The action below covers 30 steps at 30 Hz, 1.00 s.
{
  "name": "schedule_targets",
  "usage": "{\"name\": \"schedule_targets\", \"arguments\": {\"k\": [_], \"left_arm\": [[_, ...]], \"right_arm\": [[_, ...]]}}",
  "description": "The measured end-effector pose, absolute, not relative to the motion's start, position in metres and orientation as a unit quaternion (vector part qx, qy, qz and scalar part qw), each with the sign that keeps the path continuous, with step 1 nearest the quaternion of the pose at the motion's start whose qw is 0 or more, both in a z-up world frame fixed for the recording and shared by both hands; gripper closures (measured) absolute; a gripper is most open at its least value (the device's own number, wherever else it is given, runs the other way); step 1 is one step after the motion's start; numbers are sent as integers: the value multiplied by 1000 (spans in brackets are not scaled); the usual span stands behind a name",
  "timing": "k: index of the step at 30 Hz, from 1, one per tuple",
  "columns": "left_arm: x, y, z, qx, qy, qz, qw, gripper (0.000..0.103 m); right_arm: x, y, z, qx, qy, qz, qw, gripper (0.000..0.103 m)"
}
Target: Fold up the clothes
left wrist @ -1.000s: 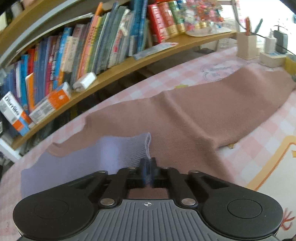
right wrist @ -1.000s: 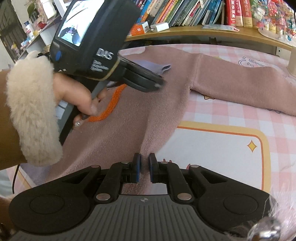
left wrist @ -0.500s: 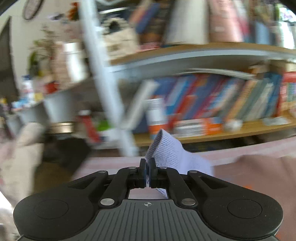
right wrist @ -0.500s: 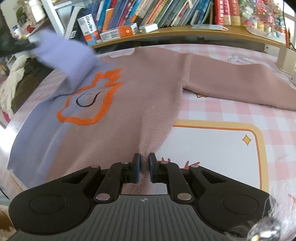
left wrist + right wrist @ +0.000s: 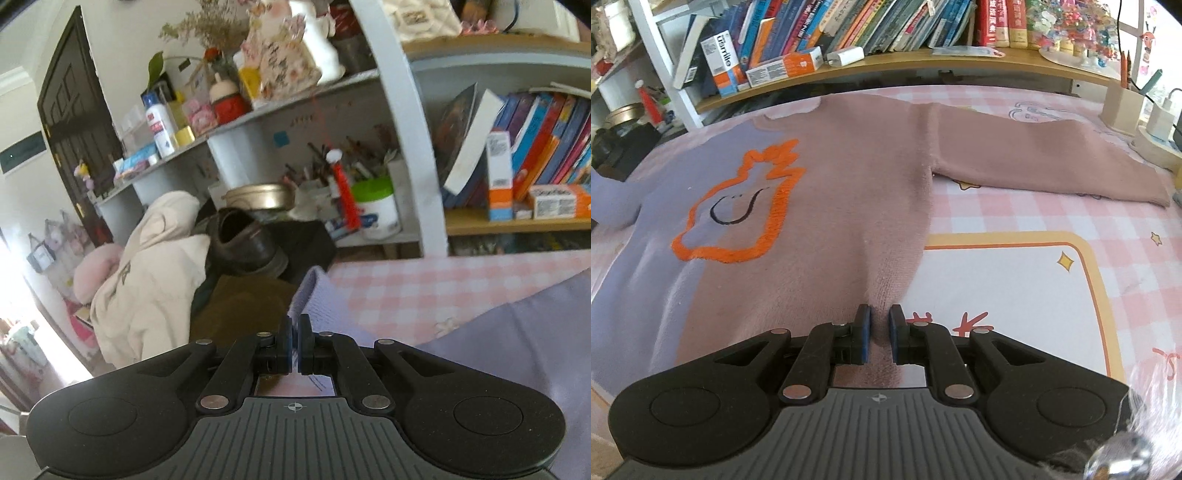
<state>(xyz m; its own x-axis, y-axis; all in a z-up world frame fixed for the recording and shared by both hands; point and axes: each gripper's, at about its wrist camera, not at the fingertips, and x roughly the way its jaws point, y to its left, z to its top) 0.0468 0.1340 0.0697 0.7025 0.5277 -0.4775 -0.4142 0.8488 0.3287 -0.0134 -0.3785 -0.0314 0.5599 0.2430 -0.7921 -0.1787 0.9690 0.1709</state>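
A: Where is the sweater lying?

B: Flat on the bench, front up, so the orange outline figure shows. The body is 2 colours, lavender on one side and dusty pink on the other. The pink sleeve lies stretched out sideways toward the pen holder at the far edge.

A: And the 2 grippers?

B: The left gripper is clamped tight on the cuff of the lavender sleeve; the cuff stands up out of the pinch, and the sleeve runs off over the bench edge. My guess is it is held out like that to pull the sleeve straight so it can be folded cleanly across the body.

A: The right one?

B: The right gripper sits at the pink hem near the side seam. Its jaws stand a little apart with knit in the gap; the fabric puckers into a ridge just ahead of them, so I read it as a light pinch on the hem. That would anchor the body while the other side is tugged.

A: How far along?

B: Early, I judge: no fold is made, both sleeves lie out.
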Motion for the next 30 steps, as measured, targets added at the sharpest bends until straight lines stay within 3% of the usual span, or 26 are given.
{"name": "schedule_targets", "arguments": {"k": [8, 12, 14, 16, 23, 25, 27, 28, 30], "left_arm": [[49, 150, 59, 86, 298, 271, 912, 98], [43, 153, 56, 82, 316, 281, 903, 89], [34, 153, 58, 76, 315, 295, 899, 72], [20, 148, 60, 57, 310, 296, 902, 66], [-36, 78, 31, -48, 346, 143, 926, 65], [-46, 59, 15, -70, 371, 105, 920, 65], [-53, 46, 1, -95, 391, 78, 912, 58], [-56, 42, -5, -107, 399, 69, 908, 49], [-60, 40, -12, -123, 406, 67, 903, 46]], "right_arm": [[-13, -374, -31, 36, 458, 101, 883, 92], [-13, -374, -30, 34, 458, 103, 882, 92], [-13, -375, -30, 34, 458, 106, 882, 92], [-13, -376, -31, 33, 457, 110, 882, 92], [-12, -378, -30, 35, 461, 117, 879, 92], [-11, -381, -28, 47, 465, 115, 877, 87], [-12, -385, -25, 60, 467, 117, 875, 85], [-14, -387, -24, 64, 469, 121, 873, 82], [-18, -390, -22, 71, 473, 126, 869, 80]]}}
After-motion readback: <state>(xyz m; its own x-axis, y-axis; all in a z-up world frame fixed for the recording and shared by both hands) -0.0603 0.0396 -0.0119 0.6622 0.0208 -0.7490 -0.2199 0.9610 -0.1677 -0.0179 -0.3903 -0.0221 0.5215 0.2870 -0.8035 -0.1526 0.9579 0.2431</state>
